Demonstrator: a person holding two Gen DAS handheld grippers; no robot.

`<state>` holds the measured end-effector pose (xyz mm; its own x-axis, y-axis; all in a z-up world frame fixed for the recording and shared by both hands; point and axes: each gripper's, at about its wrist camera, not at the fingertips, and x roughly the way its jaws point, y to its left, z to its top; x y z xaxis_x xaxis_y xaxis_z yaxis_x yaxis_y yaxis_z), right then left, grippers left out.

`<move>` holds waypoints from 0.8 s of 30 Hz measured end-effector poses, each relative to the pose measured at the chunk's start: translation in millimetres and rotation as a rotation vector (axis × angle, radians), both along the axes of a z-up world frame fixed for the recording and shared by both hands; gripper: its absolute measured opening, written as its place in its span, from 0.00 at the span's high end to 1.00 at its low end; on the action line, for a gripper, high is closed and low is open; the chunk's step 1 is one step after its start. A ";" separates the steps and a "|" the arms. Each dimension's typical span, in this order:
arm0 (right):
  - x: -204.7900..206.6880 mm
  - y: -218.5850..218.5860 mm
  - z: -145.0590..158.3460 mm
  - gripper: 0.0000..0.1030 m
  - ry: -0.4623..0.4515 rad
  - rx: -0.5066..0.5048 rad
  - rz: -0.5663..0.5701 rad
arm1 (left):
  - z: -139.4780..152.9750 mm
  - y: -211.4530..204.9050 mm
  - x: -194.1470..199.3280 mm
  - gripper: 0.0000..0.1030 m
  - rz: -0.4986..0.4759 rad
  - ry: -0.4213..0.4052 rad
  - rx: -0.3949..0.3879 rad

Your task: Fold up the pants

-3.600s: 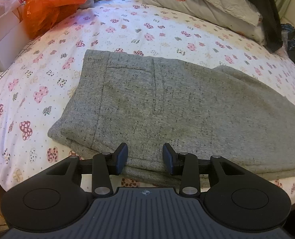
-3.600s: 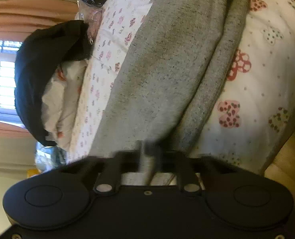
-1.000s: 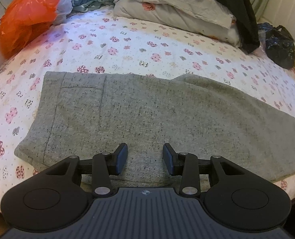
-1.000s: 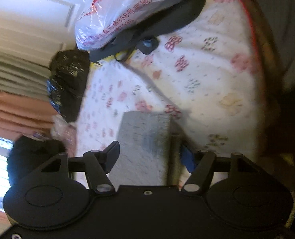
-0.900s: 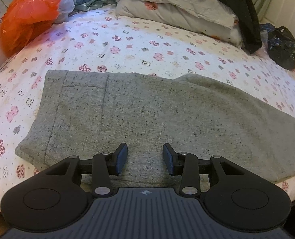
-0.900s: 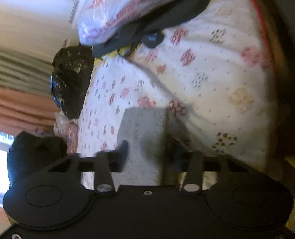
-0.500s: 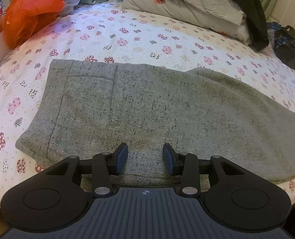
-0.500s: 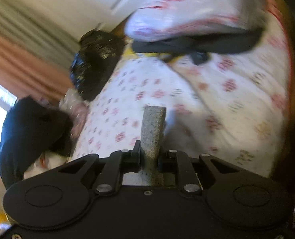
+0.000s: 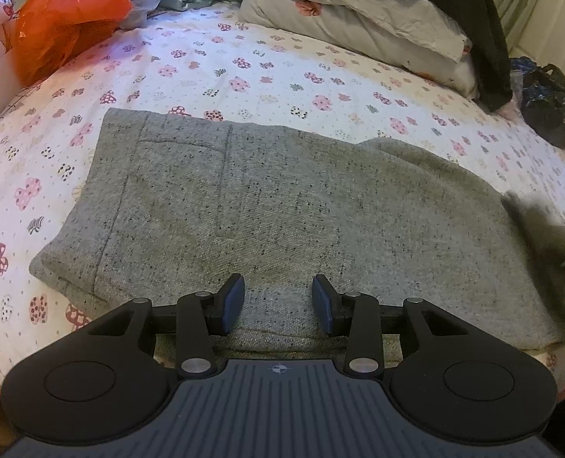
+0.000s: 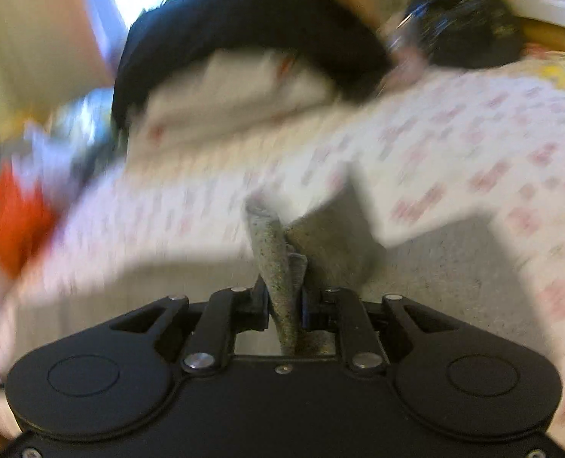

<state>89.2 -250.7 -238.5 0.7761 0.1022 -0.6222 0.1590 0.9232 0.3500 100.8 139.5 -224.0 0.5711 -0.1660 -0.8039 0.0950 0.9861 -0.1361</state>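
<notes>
I see the grey speckled knit pants (image 9: 282,206) flat just ahead of my left gripper (image 9: 278,299), jaws apart. My right gripper (image 10: 285,305) clamps their hem. No writing is readable.

2 close wrist views across the bed (image 9: 267,57); shared pants (image 9: 282,210)

Soft daylight, fisheye bending, right view motion-blurred
</notes>
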 end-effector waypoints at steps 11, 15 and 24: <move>-33.2 26.3 11.9 0.40 -0.040 0.059 0.295 | -0.4 3.5 1.6 0.63 0.019 -0.002 -0.033; -23.0 -8.5 17.2 0.55 -0.059 0.114 0.141 | -0.3 4.8 1.3 0.63 0.020 -0.003 -0.038; -3.5 -3.5 -37.9 0.65 0.086 -0.021 0.165 | 17.2 16.8 -7.0 0.63 0.059 -0.049 -0.068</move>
<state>85.7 -254.2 -276.4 0.6942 0.2095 -0.6887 0.0335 0.9463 0.3217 93.8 156.3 -206.8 0.6200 -0.1836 -0.7628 0.0448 0.9789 -0.1992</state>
